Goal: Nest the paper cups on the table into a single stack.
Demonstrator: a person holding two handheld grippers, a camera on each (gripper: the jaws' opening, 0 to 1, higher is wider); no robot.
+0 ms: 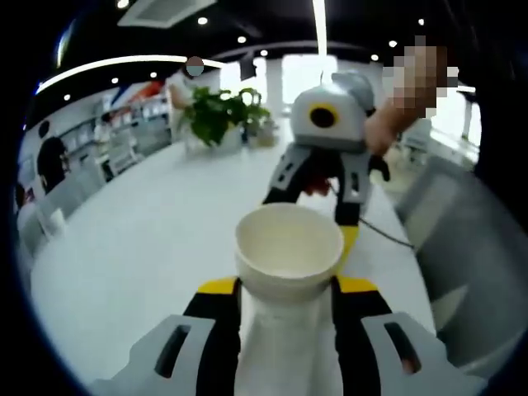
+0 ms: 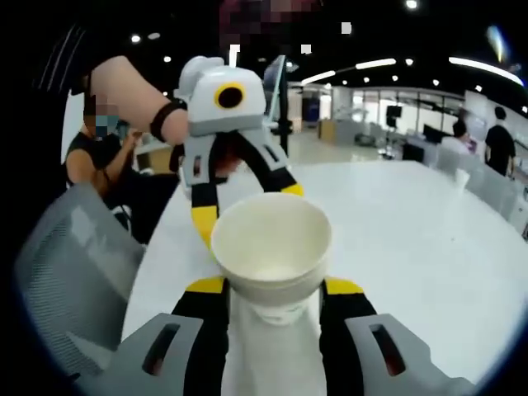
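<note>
In the left gripper view, a white paper cup (image 1: 289, 252) is pinched between the yellow-tipped jaws of the left gripper (image 1: 289, 289), with its open mouth turned toward the camera and its body running back down between the jaws. A jaw is pressed against each side of the cup just below the rim. Beyond the cup, the right gripper (image 1: 326, 194) is seen facing the camera over the table (image 1: 148, 247), with its jaws spread apart and a hand (image 1: 388, 124) wrapped around its back.

In the right gripper view, a stack of paper cups (image 2: 271, 260) is clamped between the jaws of the right gripper (image 2: 272, 289); one rim is seen wide open at the front and a second rim is visible just under it. Behind the stack, the left gripper (image 2: 239, 194) is seen head-on, held by a forearm with a dark wristband (image 2: 169, 118). Whether the cup and the stack touch cannot be told.

The table is white and glossy. A grey mesh chair (image 2: 62, 272) is placed at its edge. Farther off, a green potted plant (image 1: 219, 111) is set on the table's far end. The room is a large office with ceiling lights, and people (image 2: 499, 136) are seen in the background.
</note>
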